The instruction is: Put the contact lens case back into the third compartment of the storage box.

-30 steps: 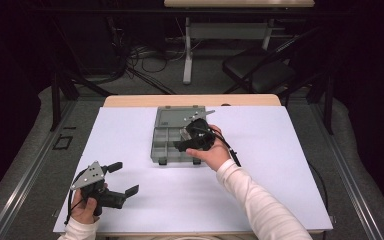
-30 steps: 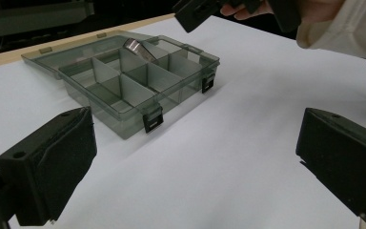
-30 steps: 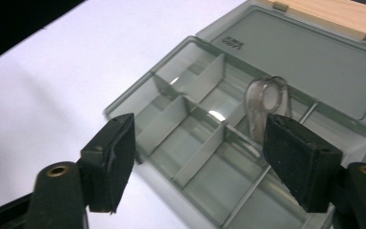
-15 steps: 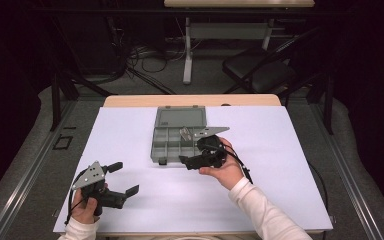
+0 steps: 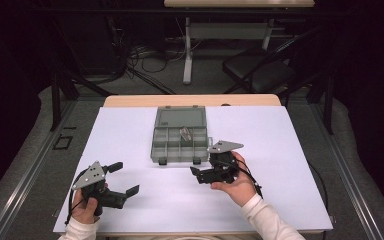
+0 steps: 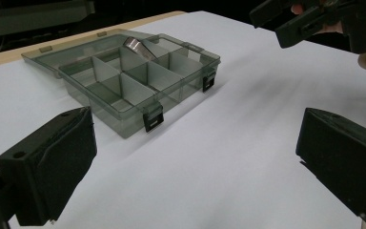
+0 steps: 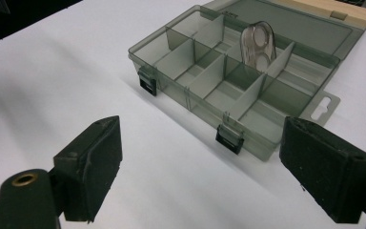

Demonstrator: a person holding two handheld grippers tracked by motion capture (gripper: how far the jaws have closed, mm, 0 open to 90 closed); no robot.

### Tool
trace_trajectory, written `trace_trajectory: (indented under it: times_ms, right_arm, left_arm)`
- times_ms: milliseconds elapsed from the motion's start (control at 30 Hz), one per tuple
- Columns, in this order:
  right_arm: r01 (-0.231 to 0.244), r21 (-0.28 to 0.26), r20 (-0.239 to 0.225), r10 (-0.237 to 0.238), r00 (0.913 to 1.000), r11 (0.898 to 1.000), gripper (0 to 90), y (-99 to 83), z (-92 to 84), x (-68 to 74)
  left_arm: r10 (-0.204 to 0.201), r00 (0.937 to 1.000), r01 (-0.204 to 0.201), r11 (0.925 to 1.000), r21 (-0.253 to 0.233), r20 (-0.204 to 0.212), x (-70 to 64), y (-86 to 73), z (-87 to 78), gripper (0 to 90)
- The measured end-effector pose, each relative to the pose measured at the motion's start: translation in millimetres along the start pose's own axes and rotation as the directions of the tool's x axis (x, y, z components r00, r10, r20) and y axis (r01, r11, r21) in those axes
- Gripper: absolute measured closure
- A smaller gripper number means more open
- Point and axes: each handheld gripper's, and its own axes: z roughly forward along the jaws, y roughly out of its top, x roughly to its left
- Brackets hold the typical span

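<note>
An open grey see-through compartment box (image 5: pixel 180 159) lies at mid-table, its lid flat behind it. A small clear oval piece (image 5: pixel 185 133) leans upright in one of its back compartments. My right gripper (image 5: pixel 196 176) hovers just in front of the box's right corner, pointing left. Its jaws have just been opening and now stand open, nothing between them. In the right gripper view the box (image 7: pixel 190 102) and piece (image 7: pixel 257 45) lie beyond the right gripper (image 7: pixel 200 162). My left gripper (image 5: pixel 125 178) rests open at the near left. The left gripper view shows it (image 6: pixel 195 157) facing the box (image 6: pixel 124 129).
A white sheet (image 5: pixel 290 165) covers the table, with a wooden strip (image 5: pixel 130 101) along the far edge. Beyond the table, on the dark floor, are a chair (image 5: pixel 260 72), desk legs and cables. Metal rails run along both sides.
My right gripper has drawn back from above the box towards the near side and a little right, and its jaws have widened. The left gripper has stayed put.
</note>
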Motion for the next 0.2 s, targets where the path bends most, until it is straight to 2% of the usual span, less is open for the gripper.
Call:
trace_trajectory:
  times_ms: [200]
  right_arm:
    - [-0.001,-0.002,0.009,0.001,1.0000,1.000,12.9,-12.8,-6.7,0.6]
  left_arm:
    - [0.002,1.0000,-0.002,1.0000,0.000,0.001,-0.2,0.2,0.2,0.3]
